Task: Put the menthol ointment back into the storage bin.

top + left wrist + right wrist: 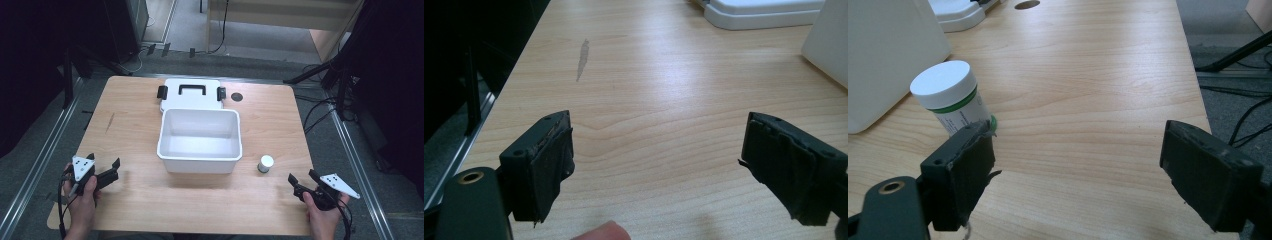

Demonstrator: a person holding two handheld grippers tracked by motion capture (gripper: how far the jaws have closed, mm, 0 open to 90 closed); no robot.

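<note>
— On the table, where's the jar (266,163)?
— Upright, just right of the bin (200,141), near your right gripper (302,181). Both your grippers, left (105,169) too, gape with nothing between.

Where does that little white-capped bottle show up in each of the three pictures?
High view: the bottle stands right of the white bin, ahead of the right gripper.
Left gripper view: not in it.
Right gripper view: the bottle is at upper left, just beyond the left jaw.
Shared landmark: the white bin, at centre in the high view, at the right edge in the left gripper view, at far left in the right gripper view.
</note>
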